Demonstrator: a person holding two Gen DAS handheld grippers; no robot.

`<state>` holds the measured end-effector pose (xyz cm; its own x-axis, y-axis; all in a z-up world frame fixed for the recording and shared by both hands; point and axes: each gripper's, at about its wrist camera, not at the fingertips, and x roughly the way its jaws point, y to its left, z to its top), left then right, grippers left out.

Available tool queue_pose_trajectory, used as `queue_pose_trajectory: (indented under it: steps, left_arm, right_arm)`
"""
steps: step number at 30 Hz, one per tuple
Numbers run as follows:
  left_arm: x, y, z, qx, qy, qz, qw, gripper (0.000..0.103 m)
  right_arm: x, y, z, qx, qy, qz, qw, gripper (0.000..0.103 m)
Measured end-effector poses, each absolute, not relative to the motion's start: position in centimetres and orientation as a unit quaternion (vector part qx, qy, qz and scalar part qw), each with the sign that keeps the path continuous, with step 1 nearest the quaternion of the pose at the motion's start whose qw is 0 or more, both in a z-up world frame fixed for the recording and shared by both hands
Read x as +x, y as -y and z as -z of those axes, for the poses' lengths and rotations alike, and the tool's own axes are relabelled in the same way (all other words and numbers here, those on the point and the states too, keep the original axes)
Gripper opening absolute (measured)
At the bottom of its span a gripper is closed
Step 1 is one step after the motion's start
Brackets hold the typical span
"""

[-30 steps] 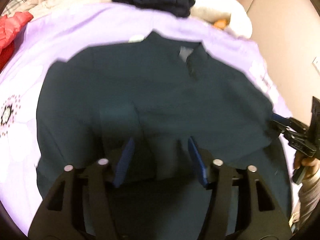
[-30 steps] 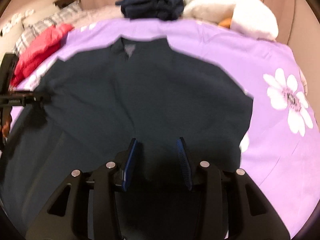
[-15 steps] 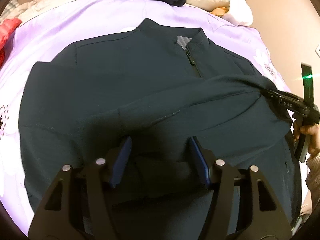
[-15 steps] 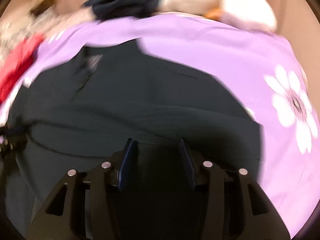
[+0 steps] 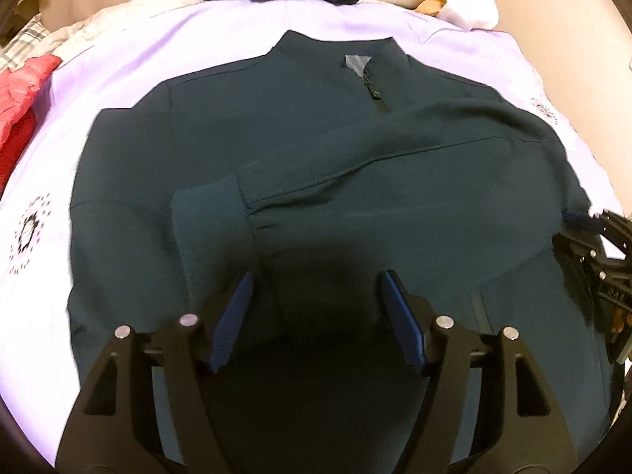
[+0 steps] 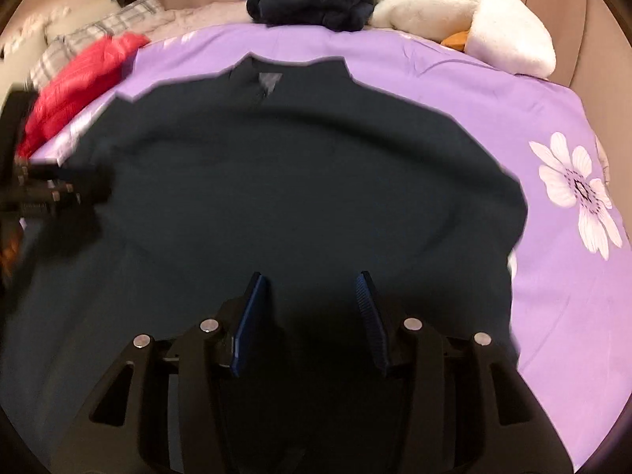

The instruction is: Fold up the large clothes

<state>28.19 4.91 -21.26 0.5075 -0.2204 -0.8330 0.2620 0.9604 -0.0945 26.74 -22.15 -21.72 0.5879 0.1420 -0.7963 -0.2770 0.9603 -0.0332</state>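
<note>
Dark teal jacket (image 5: 316,166) lies flat on the bed's purple sheet (image 5: 118,63), collar on the far side from both hand-held grippers, zip part open at the neck. Left hand-held gripper (image 5: 316,312) hangs just over the jacket's lower front w/ blue pads spread; jaws have just been opening further, nothing pinched, only cloth underneath. A sleeve (image 5: 355,158) is folded across the chest, its ribbed cuff (image 5: 209,213) just ahead & to the left of that gripper. Right hand-held gripper (image 6: 312,312) also spread over the jacket's near part, jaws just been opening, nothing between the pads. In the left wrist view it shows at the far right edge by the jacket's side. Beyond the collar: folded navy clothes (image 6: 312,0) & a white plush (image 6: 454,23); red garment (image 6: 75,83) off to the left. Right wrist view is blurred.
</note>
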Motion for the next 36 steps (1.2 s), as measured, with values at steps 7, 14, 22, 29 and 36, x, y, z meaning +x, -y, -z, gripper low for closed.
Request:
queue_pose_trajectory:
  steps: [7,14,22,29,36]
  left_arm:
    - [20.6,-11.5,17.6,-0.081,-0.449,0.149,0.877,0.092]
    - [10.8,-20.0,19.2,-0.163,-0.458,0.1,0.868,0.094]
    - [3.7,-25.1,23.0,-0.286,-0.469,0.111,0.828,0.094]
    - [2.2,-24.6,24.2,-0.323,-0.467,0.155,0.808,0.096]
    - [5.3,-22.2,24.6,-0.313,-0.482,0.196,0.795,0.098]
  right_arm:
    - [19.3,24.6,18.9,-0.03,-0.432,-0.118,0.894,0.056]
    - [12.4,28.2,17.6,0.064,-0.434,-0.109,0.892,0.063]
    - [6.3,33.5,19.0,0.183,-0.436,-0.071,0.878,0.064]
    - [3.4,34.7,20.4,0.23,-0.459,-0.094,0.853,0.064]
    - [4.4,32.7,21.8,0.231,-0.492,-0.139,0.828,0.064]
